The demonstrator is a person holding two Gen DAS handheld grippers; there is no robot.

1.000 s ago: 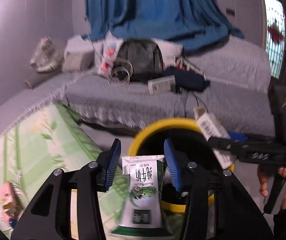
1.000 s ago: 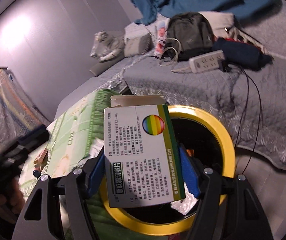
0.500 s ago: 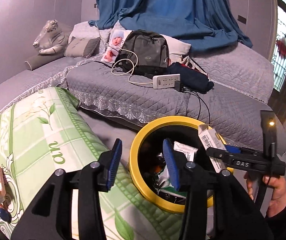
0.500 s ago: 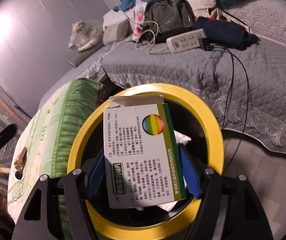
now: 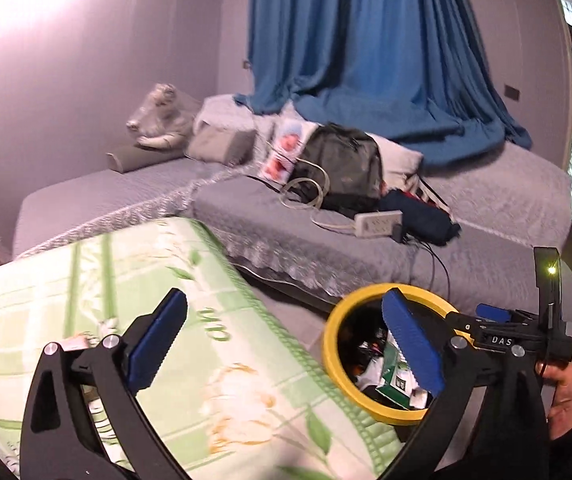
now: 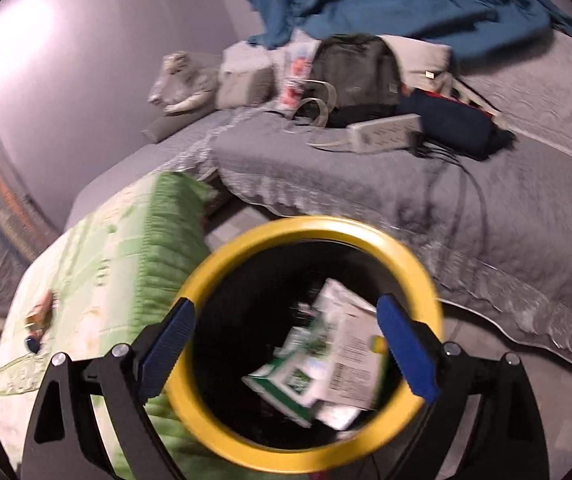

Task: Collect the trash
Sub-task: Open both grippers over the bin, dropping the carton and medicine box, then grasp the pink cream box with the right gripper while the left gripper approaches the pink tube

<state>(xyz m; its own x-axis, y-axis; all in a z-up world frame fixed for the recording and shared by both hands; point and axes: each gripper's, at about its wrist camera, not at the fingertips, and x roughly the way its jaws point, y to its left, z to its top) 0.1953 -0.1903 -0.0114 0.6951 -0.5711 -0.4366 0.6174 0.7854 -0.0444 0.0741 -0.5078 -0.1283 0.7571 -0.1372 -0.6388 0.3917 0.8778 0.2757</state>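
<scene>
A yellow-rimmed black bin (image 6: pixel 317 236) stands on the floor beside the green quilt (image 6: pixel 126 248). Inside it lie a green-and-white milk carton (image 6: pixel 289 380) and a white medicine box (image 6: pixel 357 356) with a rainbow dot. My right gripper (image 6: pixel 286 348) is open and empty right above the bin's mouth. My left gripper (image 5: pixel 282 344) is open wide and empty, over the edge of the quilt (image 5: pixel 86 280) with the bin (image 5: pixel 337 332) at its right finger. The right gripper's body (image 5: pixel 501 336) shows over the bin's far rim in the left wrist view.
A grey quilted bed (image 5: pixel 325 248) behind holds a black backpack (image 5: pixel 341 164), a white power strip (image 5: pixel 377 222) with cables, a dark bundle (image 5: pixel 421 216) and pillows. A blue curtain (image 5: pixel 365 40) hangs behind. A small item (image 6: pixel 40 312) lies on the quilt at left.
My right gripper opened and the medicine box dropped into the bin. My left gripper, which let its milk carton go earlier, opened wider and swung left and back over the quilt.
</scene>
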